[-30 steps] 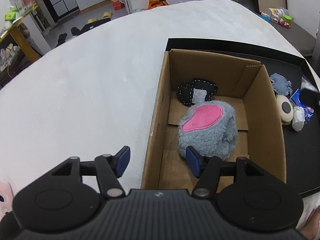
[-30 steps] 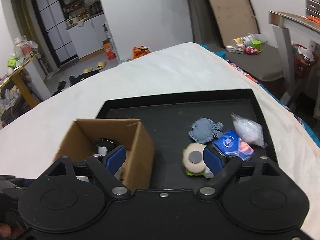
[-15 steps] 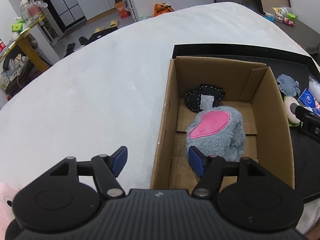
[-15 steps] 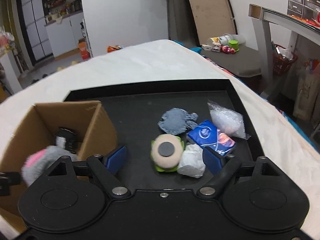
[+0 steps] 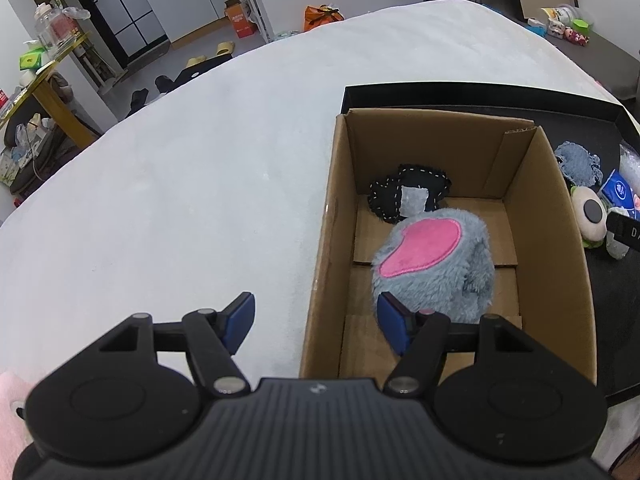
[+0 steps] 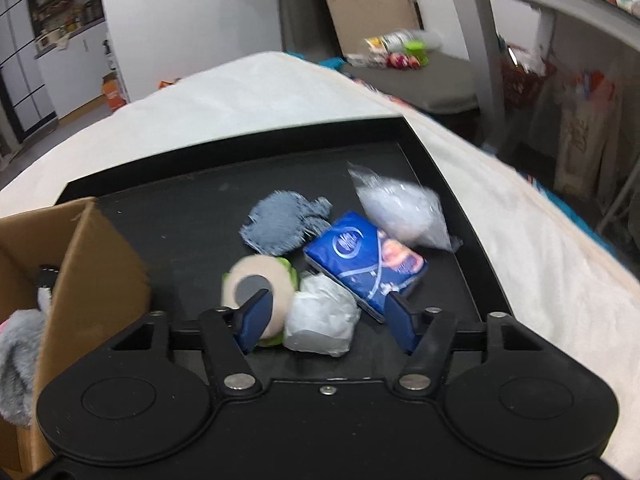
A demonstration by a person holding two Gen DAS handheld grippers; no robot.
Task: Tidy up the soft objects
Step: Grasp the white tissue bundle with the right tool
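The grey plush (image 5: 434, 256) with its pink patch already lies in the box (image 5: 548, 216), beside a black stitched piece (image 5: 400, 196), so 2 soft things look sorted. Left on the tray (image 6: 180, 196) are 5: a grey rag (image 6: 280, 222), a round toy (image 6: 256, 284), a white wad (image 6: 322, 316), a blue pack (image 6: 366, 258) and a clear bag (image 6: 400, 208) (all touching or nearly so). My right gripper (image 6: 326, 320) hangs spread wide over the wad, holding nothing; my guess is that it goes next. The toy and pack crowd it on both sides. My left gripper (image 5: 316, 322) is open too, straddling the box's near wall above the white bed (image 5: 200, 160).
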